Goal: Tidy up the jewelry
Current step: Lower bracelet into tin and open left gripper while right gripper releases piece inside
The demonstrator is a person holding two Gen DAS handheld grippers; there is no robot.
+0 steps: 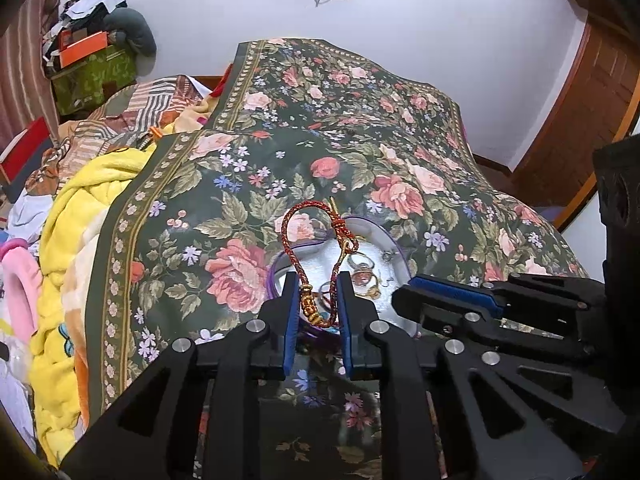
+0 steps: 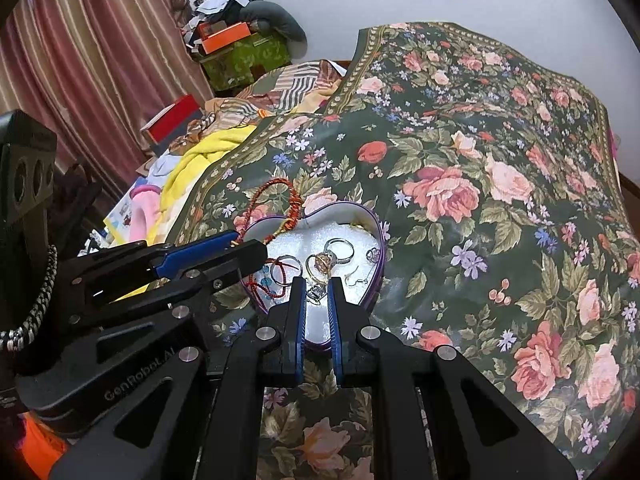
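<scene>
Over the heart-shaped tin [image 2: 376, 240] on the floral bedspread [image 2: 480, 160], left gripper [image 1: 318, 304] narrowly parted around a red braided bracelet [image 1: 316, 216], seemingly pinching it for lowering among the rings [image 2: 338, 250], right gripper [image 2: 318, 292] hovering narrow, apparently empty.

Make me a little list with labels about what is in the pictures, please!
place: a flowered bedspread
box: heart-shaped tin with a white lining, lid off
in the box: several rings, small earrings, a blue-beaded piece
left gripper: around a red braided bracelet at its gold beads, the loop sticking up; grip unclear
right gripper: fingers slightly apart, over the box's near edge by a small ring
beside the bed: yellow blanket
</scene>
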